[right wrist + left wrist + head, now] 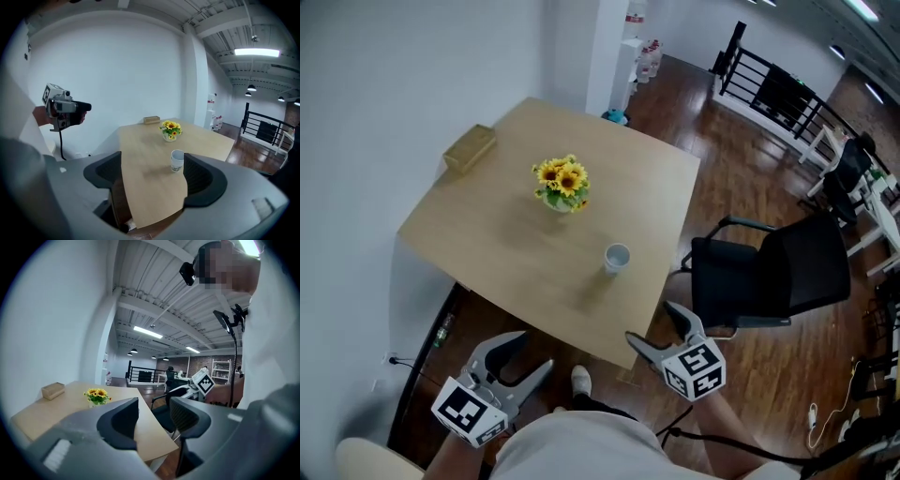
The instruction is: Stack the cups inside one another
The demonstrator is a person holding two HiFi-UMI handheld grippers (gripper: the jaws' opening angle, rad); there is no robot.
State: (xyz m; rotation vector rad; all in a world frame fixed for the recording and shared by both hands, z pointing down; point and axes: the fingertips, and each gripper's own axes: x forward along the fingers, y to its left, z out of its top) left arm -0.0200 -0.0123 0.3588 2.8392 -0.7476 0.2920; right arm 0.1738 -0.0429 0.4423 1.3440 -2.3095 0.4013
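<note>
Now, left hand-held gripper (528,354) and right hand-held gripper (653,323) released, empty, held off table (506,234) edge, tilted down

We find no words, brands or numbers that we can read. The left hand-held gripper (525,354) has a left cube (471,412), and the right hand-held gripper (654,323) has a right cube (694,368). Both cubes bear only black-and-white square markers. Any print on the cup (177,160) on the table (487,234) is too small to tell.

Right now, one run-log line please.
left gripper: jaws open, empty | right gripper: jaws open, empty | cup: upright on table, untouched
</note>
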